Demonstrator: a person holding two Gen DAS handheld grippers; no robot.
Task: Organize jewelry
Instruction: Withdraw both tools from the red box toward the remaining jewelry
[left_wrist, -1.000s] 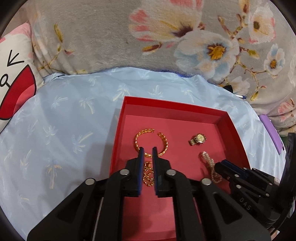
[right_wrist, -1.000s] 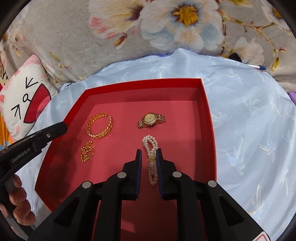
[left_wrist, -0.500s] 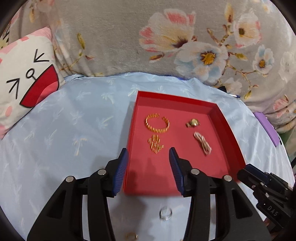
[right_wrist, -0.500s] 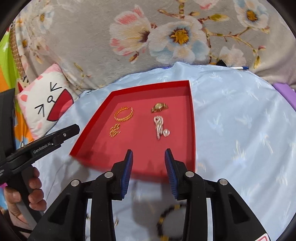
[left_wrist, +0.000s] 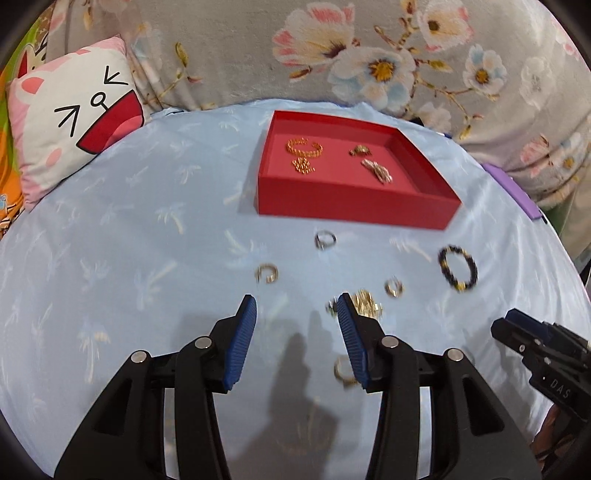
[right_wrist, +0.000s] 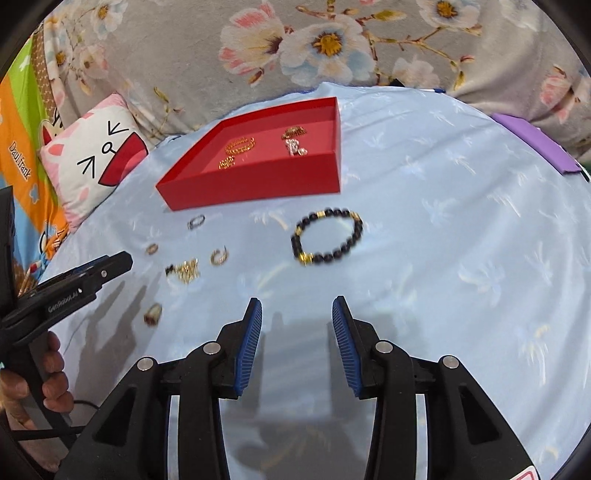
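Inside the red tray (left_wrist: 354, 210) lie four pieces; rings and a beaded bracelet (right_wrist: 327, 236) remain outside; both tools (left_wrist: 293, 314) (right_wrist: 296, 314) gape empty.

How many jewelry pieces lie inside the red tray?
4: gold bangle back-left, gold chain front-left, watch back-right, pearl strand front-right of the red tray. None seem hidden.

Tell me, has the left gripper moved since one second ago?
Yes. The left gripper pulled back out of the red tray, toward the person, and opened.
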